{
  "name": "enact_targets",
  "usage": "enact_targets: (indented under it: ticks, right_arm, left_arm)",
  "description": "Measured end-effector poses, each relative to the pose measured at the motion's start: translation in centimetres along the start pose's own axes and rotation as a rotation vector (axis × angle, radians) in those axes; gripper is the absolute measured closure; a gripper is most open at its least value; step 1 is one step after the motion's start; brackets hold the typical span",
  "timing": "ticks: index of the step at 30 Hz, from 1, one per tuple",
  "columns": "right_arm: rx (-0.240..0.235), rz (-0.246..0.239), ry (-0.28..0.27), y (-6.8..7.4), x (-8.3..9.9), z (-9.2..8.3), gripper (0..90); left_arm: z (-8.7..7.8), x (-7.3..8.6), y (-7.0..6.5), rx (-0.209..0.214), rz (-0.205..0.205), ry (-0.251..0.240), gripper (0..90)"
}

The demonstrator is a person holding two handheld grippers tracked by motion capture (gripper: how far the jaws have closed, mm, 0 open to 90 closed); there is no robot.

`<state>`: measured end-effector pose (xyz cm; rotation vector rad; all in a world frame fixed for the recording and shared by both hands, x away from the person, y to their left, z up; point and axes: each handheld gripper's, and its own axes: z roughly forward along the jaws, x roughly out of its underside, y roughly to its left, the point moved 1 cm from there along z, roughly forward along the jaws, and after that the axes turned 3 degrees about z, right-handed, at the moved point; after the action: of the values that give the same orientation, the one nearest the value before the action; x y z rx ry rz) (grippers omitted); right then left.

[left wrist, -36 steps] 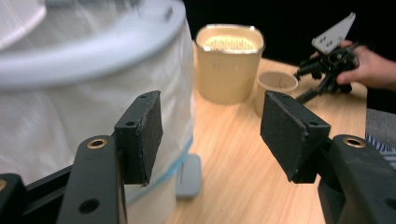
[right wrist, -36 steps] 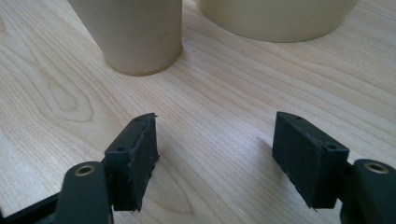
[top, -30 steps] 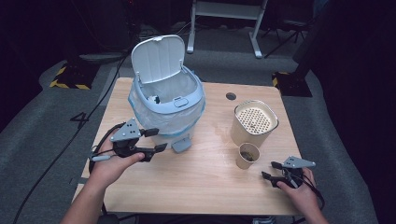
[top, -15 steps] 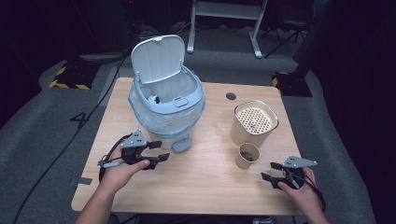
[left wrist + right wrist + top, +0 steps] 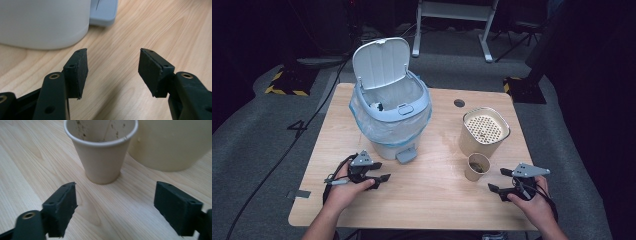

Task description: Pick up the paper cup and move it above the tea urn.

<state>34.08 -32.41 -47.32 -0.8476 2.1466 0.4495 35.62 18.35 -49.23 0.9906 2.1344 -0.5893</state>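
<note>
A pale blue pedal bin [image 5: 392,117] stands at the table's middle left, lid up, lined with a clear bag. Its white base [image 5: 42,22] and pedal [image 5: 103,12] fill the top of the left gripper view. My left gripper [image 5: 379,178] rests low over the wood just in front of the bin, open and empty. A small paper cup [image 5: 476,166] with brown residue stands at the right, beside a larger beige container [image 5: 484,131] with a perforated insert. My right gripper [image 5: 499,181] is open, its jaws pointing at the cup [image 5: 101,150] a short way off.
The wooden table [image 5: 422,205] has a round cable hole [image 5: 459,103] near its far edge. The beige container [image 5: 175,142] stands right behind the cup. Cables trail off the table's left side. Dark floor and a metal stand lie beyond.
My left gripper has come back toward the near edge and sunk lower to the table in front of the bin. The right gripper has barely shifted.
</note>
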Motion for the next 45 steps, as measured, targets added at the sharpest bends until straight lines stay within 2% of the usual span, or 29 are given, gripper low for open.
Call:
enact_targets:
  ticks: [2, 4, 7, 9, 13, 16, 18, 23, 28, 33, 41, 45]
  right_arm:
    - [-0.034, 0.013, -0.015, 0.2, -0.6, 0.4, 17.7]
    - [-0.036, 0.015, -0.016, 0.3, -0.7, 0.5, 17.4]
    - [-0.035, 0.022, -0.033, 0.3, -1.0, 1.3, 16.5]
    - [-0.029, 0.039, -0.069, 0.5, -1.2, 2.2, 17.1]
    - [-0.033, 0.073, -0.104, 0.4, -1.3, 3.3, 19.3]
    - [-0.066, 0.114, -0.124, 0.3, -1.3, 4.2, 17.8]
    - [-0.052, 0.088, -0.130, 0.4, -1.4, 4.7, 17.9]
    - [-0.045, 0.065, -0.139, 0.7, -1.7, 5.3, 20.5]
    - [-0.050, 0.051, -0.130, 0.9, -1.7, 6.1, 28.2]
    - [-0.045, 0.042, -0.156, 1.0, -1.5, 6.3, 29.5]
    - [-0.074, 0.012, -0.159, 0.8, -1.6, 6.2, 31.4]
    - [-0.134, 0.030, -0.197, 1.1, -2.0, 5.5, 31.5]
  left_arm:
    - [0.4, 0.3, 0.1, -0.013, -0.001, 0.022, 41.0]
    - [0.5, 0.5, 0.1, -0.015, -0.016, 0.035, 41.0]
    - [0.8, 0.7, 0.2, -0.035, 0.001, 0.068, 40.6]
    - [1.0, 0.9, 0.1, -0.039, 0.007, 0.074, 39.6]
    - [1.1, 1.0, 0.2, -0.040, 0.005, 0.061, 39.1]
    - [1.3, 1.1, 0.2, -0.040, 0.001, 0.034, 37.1]
    - [1.3, 1.1, 0.2, -0.043, 0.008, 0.038, 36.1]
    - [1.5, 1.0, -0.1, -0.057, 0.031, 0.048, 34.1]
    - [1.7, 0.9, -0.4, -0.088, 0.078, 0.065, 33.5]
    - [1.8, 0.9, -0.5, -0.092, 0.082, 0.066, 33.2]
    - [1.8, 0.9, -0.5, -0.093, 0.083, 0.066, 33.3]
    - [1.8, 0.9, -0.5, -0.093, 0.083, 0.066, 33.2]
